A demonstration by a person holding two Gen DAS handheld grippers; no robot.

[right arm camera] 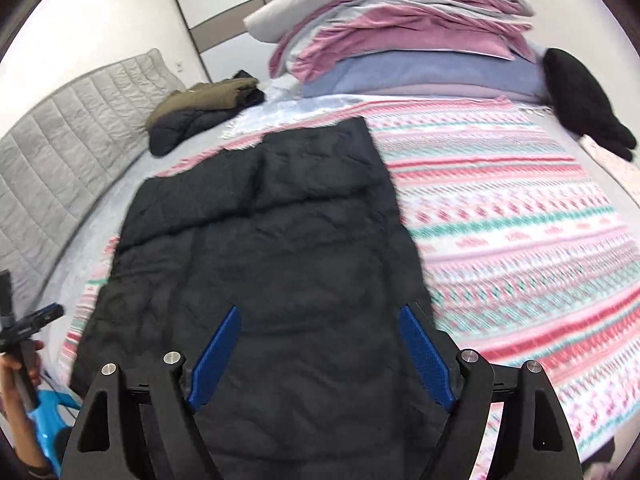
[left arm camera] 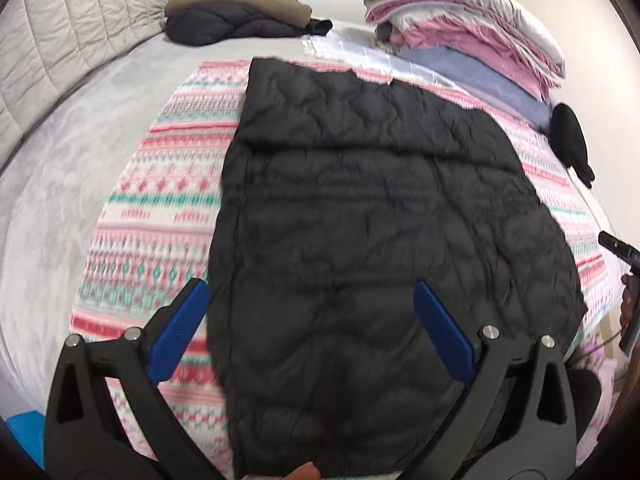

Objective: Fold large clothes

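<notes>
A black quilted jacket (left arm camera: pixel 360 216) lies flat as a long rectangle on a pink, white and teal patterned blanket (left arm camera: pixel 160 200); it also shows in the right wrist view (right arm camera: pixel 264 264). My left gripper (left arm camera: pixel 312 300) is open and empty, hovering over the jacket's near left part. My right gripper (right arm camera: pixel 320 324) is open and empty, over the jacket's near right part. The right gripper's edge shows at the far right of the left wrist view (left arm camera: pixel 620 248). The left gripper shows at the left edge of the right wrist view (right arm camera: pixel 28 328).
A stack of folded bedding and pillows (right arm camera: pixel 400 40) sits at the bed's far end. Folded olive and dark jackets (left arm camera: pixel 236 16) lie far left. A black garment (left arm camera: pixel 570 142) lies at the right edge. A quilted grey headboard (right arm camera: pixel 60 140) stands left.
</notes>
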